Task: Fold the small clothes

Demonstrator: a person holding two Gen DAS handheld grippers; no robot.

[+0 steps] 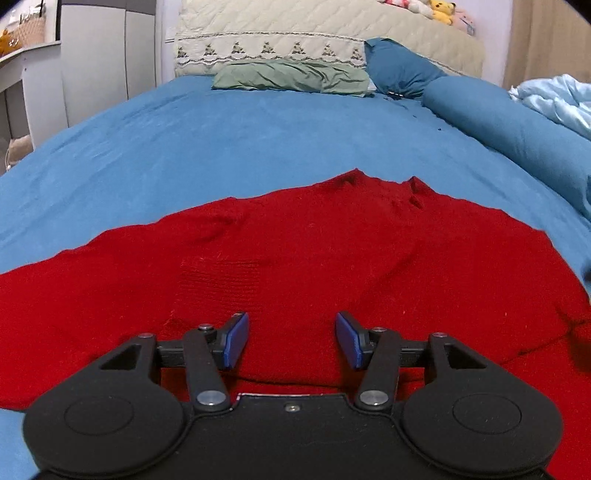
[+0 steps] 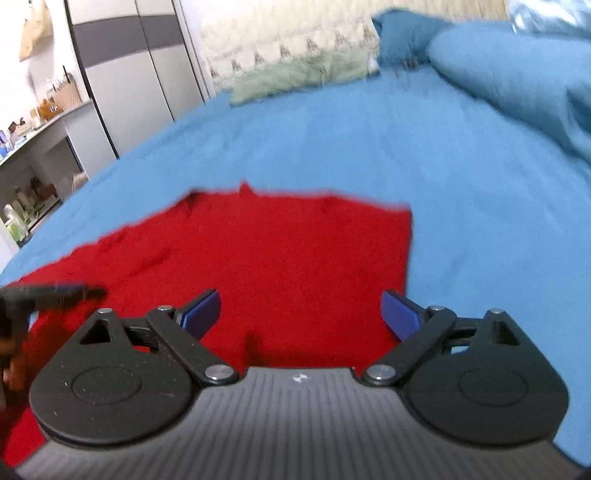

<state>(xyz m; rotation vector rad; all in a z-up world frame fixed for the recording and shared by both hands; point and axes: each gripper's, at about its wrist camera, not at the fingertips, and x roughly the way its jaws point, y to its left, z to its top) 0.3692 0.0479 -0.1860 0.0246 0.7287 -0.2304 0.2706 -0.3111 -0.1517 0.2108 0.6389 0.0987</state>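
A red knitted sweater lies spread flat on the blue bedsheet. My left gripper is open and empty, hovering just above the sweater's near part. In the right wrist view the sweater fills the lower middle, with its right edge straight. My right gripper is open and empty above the sweater's near right side. This view is blurred. A dark shape that looks like the left gripper shows at the left edge.
A green pillow, a blue pillow and a rolled blue duvet lie at the bed's far end and right side. A quilted headboard stands behind. A wardrobe and shelves stand left of the bed.
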